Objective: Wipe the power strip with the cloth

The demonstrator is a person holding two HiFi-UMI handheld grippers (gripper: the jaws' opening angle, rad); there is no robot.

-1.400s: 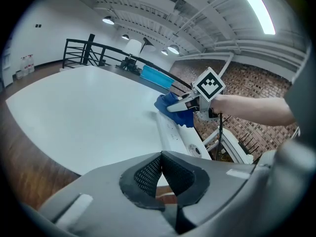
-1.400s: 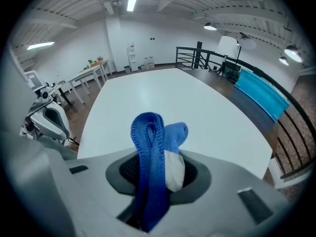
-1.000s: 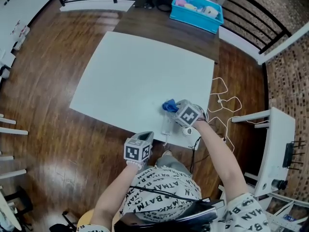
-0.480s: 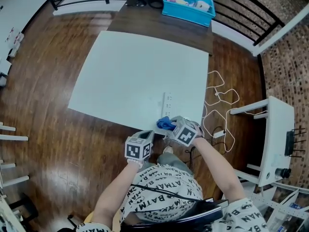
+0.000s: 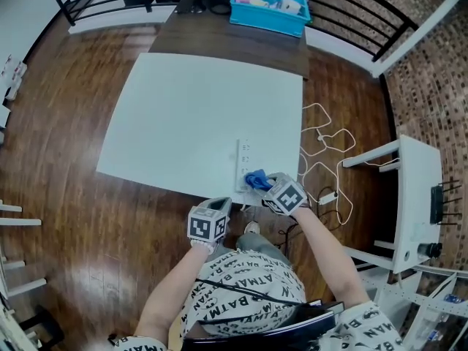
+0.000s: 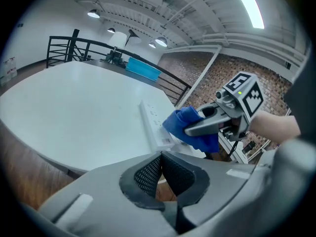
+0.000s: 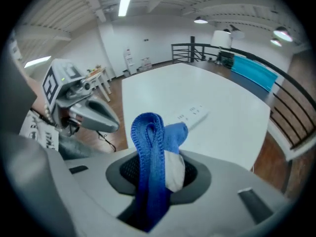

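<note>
Overhead, the head view shows a white table [image 5: 183,115] on a dark wooden floor [image 5: 95,232]. The white power strip [image 5: 243,163] lies near the table's near right corner, its length running away from the person. The right gripper [image 5: 265,185] reaches over the near edge and clenches the blue cloth [image 5: 256,179], which sits at the near end of the strip; whether it presses on the strip cannot be told from this view. The left gripper [image 5: 219,207] hangs just off the table's near edge, left of the strip and apart from it. A blue bin [image 5: 267,7] stands on a dark tabletop [image 5: 219,39] beyond the far edge, and a thin white cable [image 5: 322,141] loops on the floor to the right of the table. The left gripper view shows that gripper's own jaws [image 6: 160,174] closed together with nothing between their mesh pads. Past them, the cloth [image 6: 180,118], bunched in the right gripper [image 6: 193,129], covers the near end of the power strip [image 6: 149,120]. The right gripper view shows the cloth [image 7: 150,152] grasped between that gripper's jaws, a folded blue loop standing up from them. Beyond it the power strip [image 7: 195,113] lies on the table [image 7: 222,98], and the left gripper [image 7: 106,121] shows at the left, off the table's edge.
</note>
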